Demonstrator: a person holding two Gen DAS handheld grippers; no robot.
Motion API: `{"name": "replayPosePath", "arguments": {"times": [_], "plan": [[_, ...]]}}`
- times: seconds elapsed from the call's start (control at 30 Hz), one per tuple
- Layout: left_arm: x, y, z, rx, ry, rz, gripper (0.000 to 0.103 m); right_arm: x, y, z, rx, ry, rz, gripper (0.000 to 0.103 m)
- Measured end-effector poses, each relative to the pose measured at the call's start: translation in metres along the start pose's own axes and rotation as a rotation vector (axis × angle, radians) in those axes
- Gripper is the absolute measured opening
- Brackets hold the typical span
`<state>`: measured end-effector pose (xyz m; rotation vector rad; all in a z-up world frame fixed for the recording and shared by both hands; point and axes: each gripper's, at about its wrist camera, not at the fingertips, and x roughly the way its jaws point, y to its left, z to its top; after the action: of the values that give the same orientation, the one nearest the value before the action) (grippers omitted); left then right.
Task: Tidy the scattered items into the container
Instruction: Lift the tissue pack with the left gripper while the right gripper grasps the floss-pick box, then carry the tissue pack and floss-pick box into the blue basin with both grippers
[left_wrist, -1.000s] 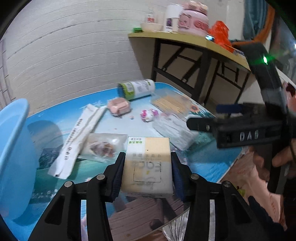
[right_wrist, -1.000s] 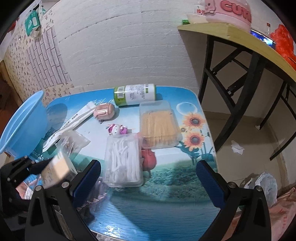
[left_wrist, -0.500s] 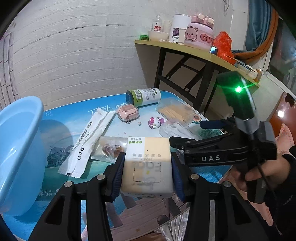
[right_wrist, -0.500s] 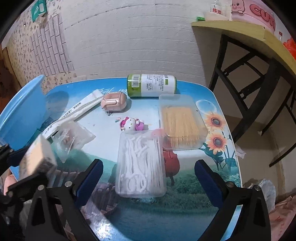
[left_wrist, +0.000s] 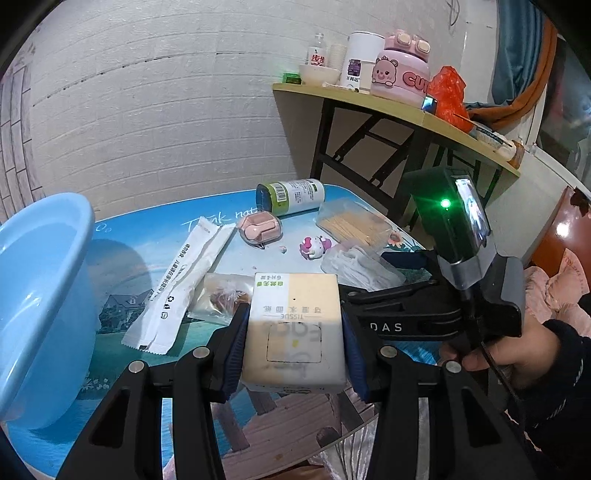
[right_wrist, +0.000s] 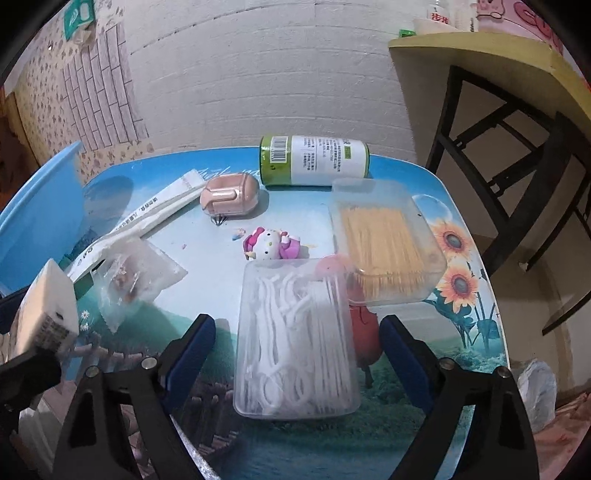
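Note:
My left gripper (left_wrist: 293, 334) is shut on a cream tissue pack (left_wrist: 295, 325) and holds it above the table's near edge; the pack also shows in the right wrist view (right_wrist: 46, 314). The blue basin (left_wrist: 40, 295) stands at the left. My right gripper (right_wrist: 297, 347) is open, its fingers on either side of a clear box of floss picks (right_wrist: 297, 339), low over it. On the table lie a toothpick box (right_wrist: 384, 240), a green-labelled bottle (right_wrist: 314, 160), a pink case (right_wrist: 229, 194), a Hello Kitty figure (right_wrist: 269, 243), a white sachet (left_wrist: 184, 280) and a snack bag (right_wrist: 136, 277).
The picture-printed table (right_wrist: 461, 332) ends at right, with floor and a plastic bag (right_wrist: 535, 387) beyond. A black-legged side table (left_wrist: 388, 107) with cups and a pink jar stands at back right. The white brick wall is close behind.
My right gripper has moved forward and down, so its fingers now straddle the floss pick box. My left gripper has risen a little with the tissue pack and sees more of the basin.

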<state>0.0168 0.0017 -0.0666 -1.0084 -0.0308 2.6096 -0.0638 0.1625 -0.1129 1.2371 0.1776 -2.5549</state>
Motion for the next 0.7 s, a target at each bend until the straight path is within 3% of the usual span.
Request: {"name": "replayPosePath", "arguments": {"times": [0.07, 0.17, 0.27, 0.7], "plan": [[0.0, 0.0, 0.0, -0.001, 0.0, 0.001, 0.045, 0.0, -0.001, 0.0, 0.002, -0.008, -0.008, 0.087], [0.0, 0.0, 0.0, 0.0, -0.001, 0.001, 0.045, -0.002, -0.002, 0.0, 0.007, -0.024, -0.013, 0.07], [0.0, 0.0, 0.001, 0.0, 0.002, 0.002, 0.045, -0.005, -0.003, -0.002, 0.003, -0.037, -0.004, 0.059], [-0.009, -0.002, 0.004, 0.002, -0.027, 0.008, 0.045, -0.023, 0.003, -0.004, 0.013, -0.028, 0.068, 0.056]]}}
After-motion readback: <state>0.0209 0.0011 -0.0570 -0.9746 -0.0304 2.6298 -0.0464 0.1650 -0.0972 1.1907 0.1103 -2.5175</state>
